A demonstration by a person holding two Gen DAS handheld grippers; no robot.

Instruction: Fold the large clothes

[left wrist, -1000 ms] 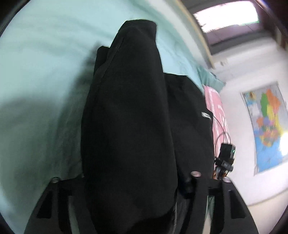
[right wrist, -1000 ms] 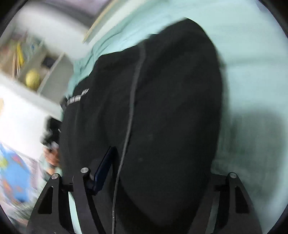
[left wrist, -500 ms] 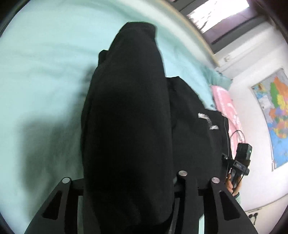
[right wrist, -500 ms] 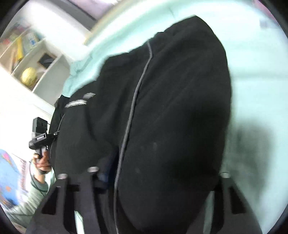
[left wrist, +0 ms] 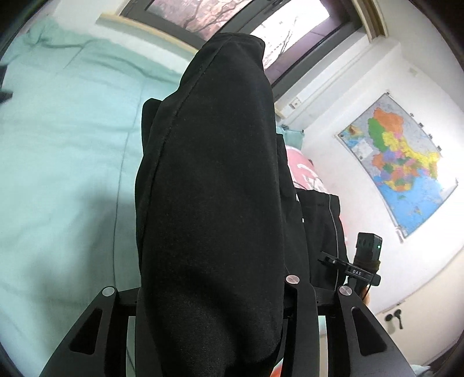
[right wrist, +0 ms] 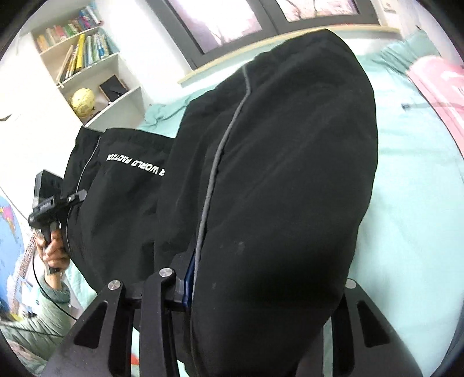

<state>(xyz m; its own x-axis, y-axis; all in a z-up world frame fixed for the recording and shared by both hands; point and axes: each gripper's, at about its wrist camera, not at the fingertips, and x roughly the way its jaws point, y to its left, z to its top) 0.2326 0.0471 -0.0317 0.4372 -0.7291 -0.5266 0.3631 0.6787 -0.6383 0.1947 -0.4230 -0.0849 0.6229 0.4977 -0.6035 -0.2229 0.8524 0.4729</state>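
Left gripper (left wrist: 211,293) is clamped on a thick bunch of the black fleecy garment (left wrist: 211,185), the cloth bulging up between its black metal fingers and filling the middle of the left wrist view. The fabric looks soft and matte, with a stitched seam running down its left edge. Right gripper (right wrist: 255,287) is also closed on the same black garment (right wrist: 278,179), a fat rounded fold swallowing the space between its fingers; a thin grey piping line runs down the cloth, and white lettering shows on a flatter panel to the left. The garment hangs lifted off the pale mint-green bed sheet (left wrist: 63,162), which lies smooth with a few soft creases. A pink patterned cloth (right wrist: 438,87) lies on the sheet at the far right of the right wrist view. Around the bed: a colourful wall map (left wrist: 397,162) on the white wall, a dark-framed window (right wrist: 220,20), and a white bookshelf (right wrist: 87,58) holding books and a yellowish globe (right wrist: 82,100). From each side the other handheld gripper shows, partly hidden behind the black fabric
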